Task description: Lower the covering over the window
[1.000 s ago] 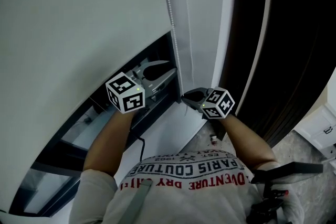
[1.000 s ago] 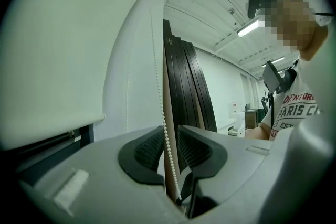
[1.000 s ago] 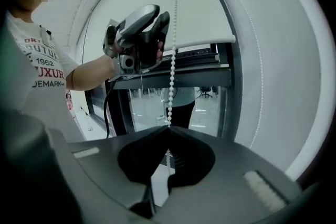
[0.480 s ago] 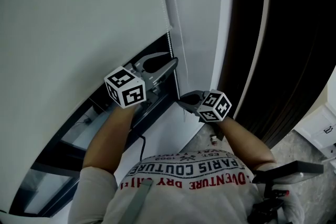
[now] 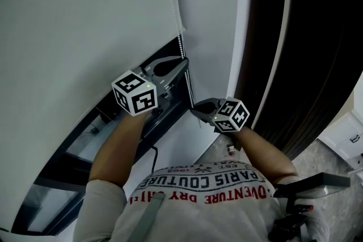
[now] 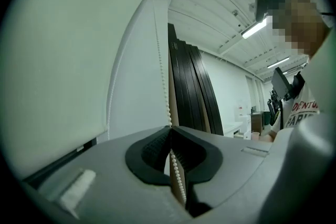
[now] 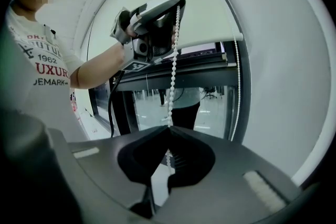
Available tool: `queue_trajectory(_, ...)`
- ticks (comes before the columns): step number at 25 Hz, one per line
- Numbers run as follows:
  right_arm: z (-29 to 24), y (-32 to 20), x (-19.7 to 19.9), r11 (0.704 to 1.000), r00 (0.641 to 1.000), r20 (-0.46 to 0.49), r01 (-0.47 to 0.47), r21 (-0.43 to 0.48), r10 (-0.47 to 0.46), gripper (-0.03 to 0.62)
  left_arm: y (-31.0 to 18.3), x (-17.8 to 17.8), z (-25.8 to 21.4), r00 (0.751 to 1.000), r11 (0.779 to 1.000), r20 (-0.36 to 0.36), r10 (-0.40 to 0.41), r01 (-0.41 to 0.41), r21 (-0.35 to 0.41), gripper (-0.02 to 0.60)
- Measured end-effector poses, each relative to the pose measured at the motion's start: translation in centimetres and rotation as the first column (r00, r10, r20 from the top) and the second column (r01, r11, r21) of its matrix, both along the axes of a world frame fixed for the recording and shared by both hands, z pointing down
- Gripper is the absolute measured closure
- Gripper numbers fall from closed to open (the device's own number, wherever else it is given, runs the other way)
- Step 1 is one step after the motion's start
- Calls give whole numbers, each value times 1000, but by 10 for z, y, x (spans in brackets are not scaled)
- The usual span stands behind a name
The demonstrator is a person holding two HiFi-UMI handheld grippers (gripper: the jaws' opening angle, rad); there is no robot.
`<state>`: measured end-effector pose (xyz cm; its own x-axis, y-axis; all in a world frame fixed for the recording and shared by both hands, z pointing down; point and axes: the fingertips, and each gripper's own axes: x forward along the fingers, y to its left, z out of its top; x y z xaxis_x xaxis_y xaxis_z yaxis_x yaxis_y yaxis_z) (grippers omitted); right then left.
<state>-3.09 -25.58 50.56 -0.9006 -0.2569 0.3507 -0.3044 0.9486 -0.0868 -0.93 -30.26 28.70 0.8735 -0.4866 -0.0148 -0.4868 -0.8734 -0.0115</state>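
Observation:
A white roller blind [image 5: 85,25] covers most of the window; its bottom bar [image 7: 210,42] hangs above the uncovered glass. A white bead chain [image 5: 180,42] runs down beside the blind's right edge. My left gripper [image 5: 186,60] is the upper one; its jaws have just closed and it is shut on the bead chain [image 6: 164,86], which passes between the pads. In its own view the left gripper [image 6: 170,128] points level. My right gripper [image 5: 193,109], lower down, is shut on the same bead chain [image 7: 172,71]. From the right gripper [image 7: 169,127] the left gripper [image 7: 176,2] shows overhead.
A dark window frame [image 5: 74,161] and glass [image 7: 210,102] lie below the blind. Right of the white wall strip stands a dark door panel [image 5: 317,37]. A white cabinet [image 5: 346,136] is at the far right. A black cable [image 5: 152,158] hangs under my left arm.
The left gripper has risen a little along the chain and its jaws have closed on it. The right gripper has stayed shut on the chain, almost in place.

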Motion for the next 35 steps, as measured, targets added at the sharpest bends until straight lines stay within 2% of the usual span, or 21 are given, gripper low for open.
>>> queue_trajectory(3, 19, 9, 0, 1000, 999, -46, 14, -23, -15, 588, 0, 4, 22, 998, 1000, 66, -4, 5, -12, 575)
queue_trajectory(8, 56, 20, 2, 996, 995, -98, 12, -90, -21, 588, 1, 2, 61, 999, 997, 49, -14, 18, -72, 575)
queue_trajectory(14, 103, 28, 17, 982, 985, -174, -21, -189, -13, 588, 3, 1, 113, 993, 989, 112, -45, 61, -136, 575)
queue_trajectory(18, 114, 31, 16, 970, 985, -175, -29, -242, -14, 588, 0, -8, 128, 994, 980, 79, -77, 90, -179, 575)
queue_trajectory(20, 116, 30, 16, 969, 985, -170, -44, -242, 3, 588, -2, -12, 129, 994, 976, 50, -99, 106, -191, 574)
queue_trajectory(24, 119, 25, 21, 970, 983, -178, -81, -228, 41, 586, 0, -12, 130, 992, 976, 46, -120, 126, -180, 572)
queue_trajectory(26, 119, 25, 23, 964, 987, -147, -92, -248, 57, 585, 4, -13, 133, 990, 974, 39, -134, 139, -177, 569)
queue_trajectory(28, 117, 27, 24, 955, 992, -102, -100, -279, 74, 584, 8, -16, 141, 986, 969, 38, -163, 167, -184, 531)
queue_trajectory(30, 116, 26, 26, 957, 990, -96, -122, -264, 100, 583, 11, -22, 148, 980, 960, 29, -194, 196, -198, 495)
queue_trajectory(35, 105, 19, 37, 964, 981, -103, -181, -194, 164, 568, 18, -38, 156, 967, 941, -10, -254, 245, -234, 491)
